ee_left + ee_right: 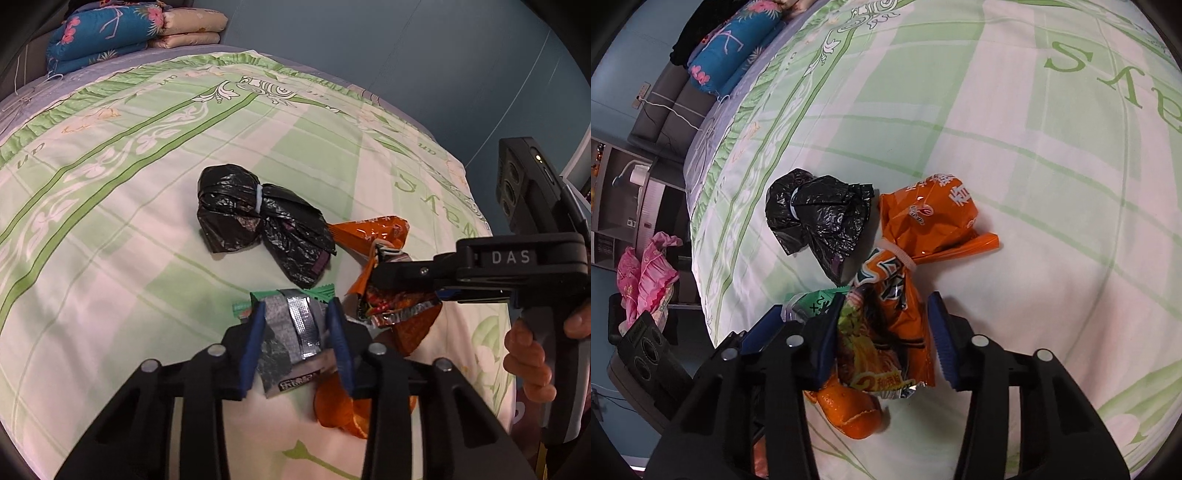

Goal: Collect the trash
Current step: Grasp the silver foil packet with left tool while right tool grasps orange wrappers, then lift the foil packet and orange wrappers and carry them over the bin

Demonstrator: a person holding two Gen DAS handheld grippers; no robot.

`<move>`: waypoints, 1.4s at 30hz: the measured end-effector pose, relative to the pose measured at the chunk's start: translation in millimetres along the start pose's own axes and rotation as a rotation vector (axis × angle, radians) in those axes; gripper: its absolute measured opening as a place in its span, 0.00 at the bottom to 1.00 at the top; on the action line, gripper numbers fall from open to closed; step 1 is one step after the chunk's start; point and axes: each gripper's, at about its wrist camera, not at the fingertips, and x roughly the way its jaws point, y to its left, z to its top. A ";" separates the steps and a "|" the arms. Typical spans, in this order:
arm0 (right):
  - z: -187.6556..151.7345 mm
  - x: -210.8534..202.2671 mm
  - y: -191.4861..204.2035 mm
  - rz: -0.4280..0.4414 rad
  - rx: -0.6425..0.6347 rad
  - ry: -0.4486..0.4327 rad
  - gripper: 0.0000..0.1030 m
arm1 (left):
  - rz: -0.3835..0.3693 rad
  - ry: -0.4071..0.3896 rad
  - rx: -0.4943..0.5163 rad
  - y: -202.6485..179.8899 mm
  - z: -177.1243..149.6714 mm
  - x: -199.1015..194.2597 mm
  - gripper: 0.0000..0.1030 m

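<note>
Straddling a crumpled silver wrapper [295, 328], the left tongs [297, 332] stand at a middling width, blue pads close to each side of the foil; whether they already pinch it I cannot tell. The right tongs [882, 339] are spread around an orange snack bag [923, 236] with its open mouth between the pads, the right pad clearly apart from it, so nothing looks gripped yet. Just beside that bag, toward the tongs, lies a piece of orange peel [849, 413], and on its other side a green wrapper [820, 301] pokes out under the left tool. Beyond the orange snack bag, touching its neck, rests a knotted black bag [255, 218]. Judging by this, collection is at an early stage: every piece of trash remains on the bed [110, 229], gathered in one cluster, and no bin shows. Green-checked bedding covers the mattress; folded quilts [110, 33] sit at the far end against a blue wall [406, 55].
</note>
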 end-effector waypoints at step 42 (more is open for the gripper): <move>-131.4 -178.3 -9.1 0.072 -0.125 -0.256 0.24 | 0.051 -0.215 0.064 -66.9 -35.0 -150.9 0.02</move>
